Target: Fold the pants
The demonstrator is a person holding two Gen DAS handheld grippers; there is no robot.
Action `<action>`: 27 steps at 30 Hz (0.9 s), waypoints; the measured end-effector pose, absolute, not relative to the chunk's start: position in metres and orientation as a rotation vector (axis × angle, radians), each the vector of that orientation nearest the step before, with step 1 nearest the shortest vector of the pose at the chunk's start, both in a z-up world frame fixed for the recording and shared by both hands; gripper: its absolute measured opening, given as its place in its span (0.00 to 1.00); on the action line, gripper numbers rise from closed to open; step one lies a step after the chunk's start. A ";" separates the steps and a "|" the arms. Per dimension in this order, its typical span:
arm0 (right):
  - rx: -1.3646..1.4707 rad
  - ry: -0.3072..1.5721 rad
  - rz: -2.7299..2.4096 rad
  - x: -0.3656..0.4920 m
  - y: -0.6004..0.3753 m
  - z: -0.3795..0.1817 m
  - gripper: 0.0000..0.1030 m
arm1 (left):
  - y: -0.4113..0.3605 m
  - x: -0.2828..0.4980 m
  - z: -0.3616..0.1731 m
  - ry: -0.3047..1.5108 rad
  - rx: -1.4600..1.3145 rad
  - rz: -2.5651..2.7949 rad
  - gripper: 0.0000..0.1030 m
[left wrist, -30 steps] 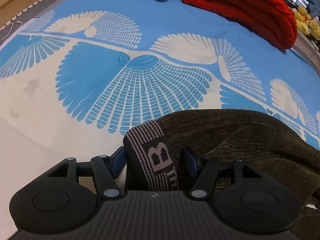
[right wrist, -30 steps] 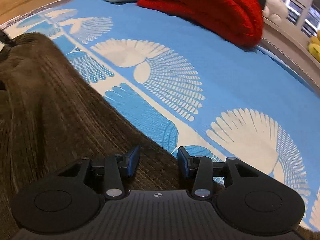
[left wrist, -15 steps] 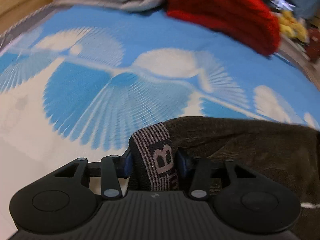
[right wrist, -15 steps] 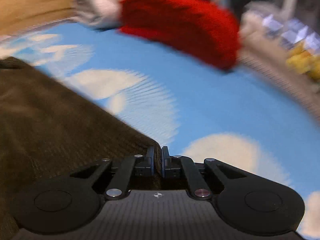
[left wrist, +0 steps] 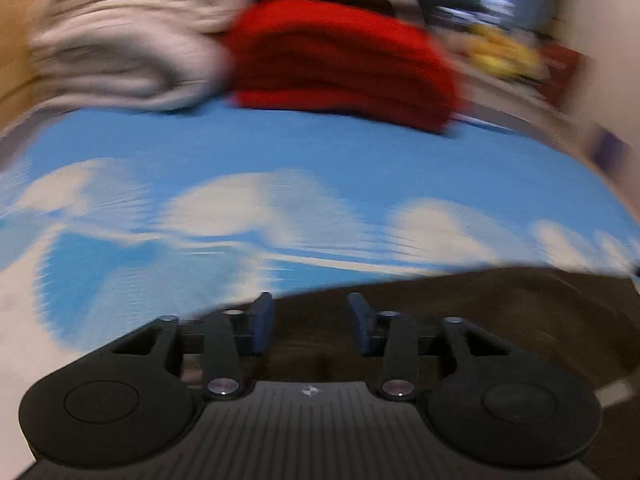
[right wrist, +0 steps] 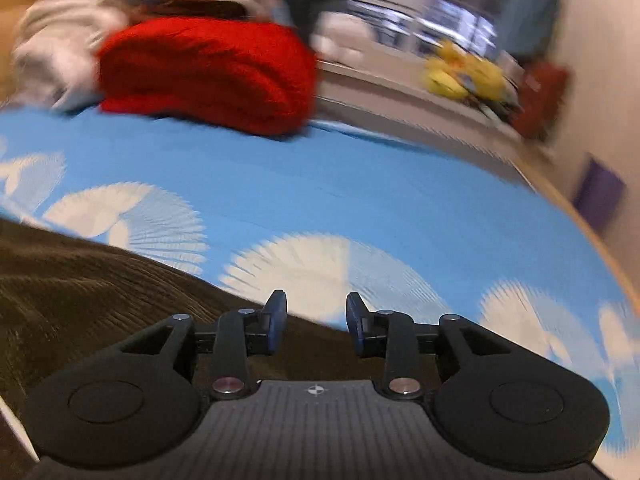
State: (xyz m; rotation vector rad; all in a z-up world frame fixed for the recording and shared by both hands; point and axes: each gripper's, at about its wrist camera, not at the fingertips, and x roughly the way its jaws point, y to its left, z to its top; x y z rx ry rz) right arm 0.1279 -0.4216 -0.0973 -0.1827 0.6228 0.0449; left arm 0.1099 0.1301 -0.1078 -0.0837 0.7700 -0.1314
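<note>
Left gripper (left wrist: pixel 311 306): nearest the camera, two blue-padded fingers (left wrist: pixel 262 322) stand apart with a clear gap and are closing; dark cloth shows through the gap, but the blur hides whether any cloth lies between the pads, and they press on nothing.
Right gripper (right wrist: pixel 316 304): also in the foreground, its fingers stand apart and are opening; the pads grip nothing, with cloth and bedspread seen behind the gap.
Pants (right wrist: pixel 80 280): dark brown ribbed fabric, lying on the bed directly under and just beyond both grippers; in the left view they (left wrist: pixel 500 312) fill the lower right, in the right view the lower left.
Bedspread (right wrist: pixel 360 184): bright blue with white fan-shaped patterns, stretching away beyond the pants; motion blur smears the pattern in the left view.
Red blanket (right wrist: pixel 208 76): a thick folded bundle at the far side of the bed.
Pale bedding (left wrist: pixel 120 52): a folded grey-white pile just left of the red blanket, touching it.
Yellow soft toys (right wrist: pixel 464 74): on a ledge beyond the bed, far right, blurred.
</note>
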 end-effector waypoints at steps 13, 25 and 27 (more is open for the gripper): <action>0.426 0.833 -0.549 0.014 -0.652 -0.168 0.42 | -0.036 0.080 -0.165 0.904 0.257 -0.578 0.33; 0.316 0.860 -0.443 0.032 -0.648 -0.175 0.29 | -0.052 0.087 -0.189 0.935 0.394 -0.569 0.37; 0.310 0.851 -0.423 0.033 -0.650 -0.172 0.22 | -0.063 0.088 -0.196 0.932 0.452 -0.563 0.08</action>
